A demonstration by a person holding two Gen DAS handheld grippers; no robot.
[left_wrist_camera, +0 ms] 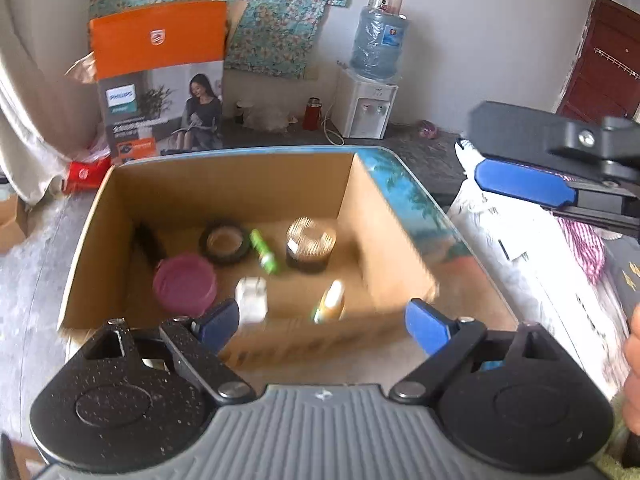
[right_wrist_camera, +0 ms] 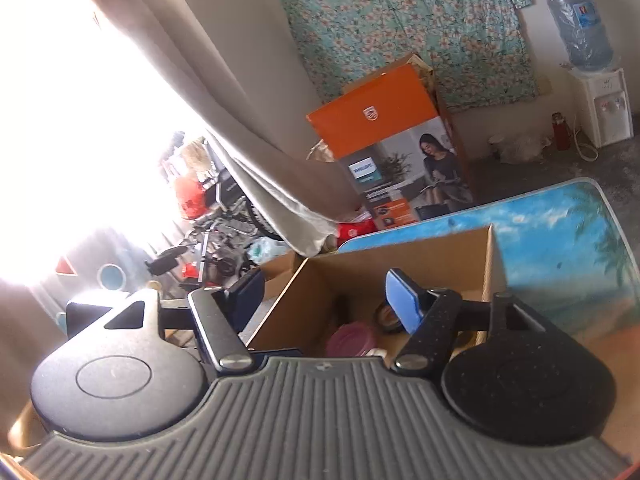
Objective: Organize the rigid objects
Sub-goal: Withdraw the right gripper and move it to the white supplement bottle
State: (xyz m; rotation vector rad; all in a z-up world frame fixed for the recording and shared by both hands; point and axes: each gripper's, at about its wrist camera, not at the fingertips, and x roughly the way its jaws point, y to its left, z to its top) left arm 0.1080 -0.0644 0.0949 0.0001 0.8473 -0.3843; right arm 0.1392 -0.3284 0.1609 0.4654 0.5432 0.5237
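An open cardboard box (left_wrist_camera: pixel 96 240) stands on a table with a beach picture (left_wrist_camera: pixel 404 188). In it lie a pink lidded tub (left_wrist_camera: pixel 185 283), a black tape roll (left_wrist_camera: pixel 225 242), a green tube (left_wrist_camera: pixel 264 257), a dark jar with a gold lid (left_wrist_camera: pixel 310 244), a white block (left_wrist_camera: pixel 251 298), a small orange bottle (left_wrist_camera: pixel 331 302) and a black item (left_wrist_camera: pixel 146 242). My left gripper (left_wrist_camera: pixel 324 326) is open and empty over the box's near wall. My right gripper (right_wrist_camera: pixel 324 300) is open and empty above the box (right_wrist_camera: pixel 440 256); it also shows at the right in the left wrist view (left_wrist_camera: pixel 532 176).
A tall orange Philips carton (left_wrist_camera: pixel 160 80) stands behind the table. A water dispenser (left_wrist_camera: pixel 370 80) stands by the back wall. White bags and cloth (left_wrist_camera: pixel 520 264) lie right of the table. A curtain (right_wrist_camera: pixel 248 152) and clutter are on the left.
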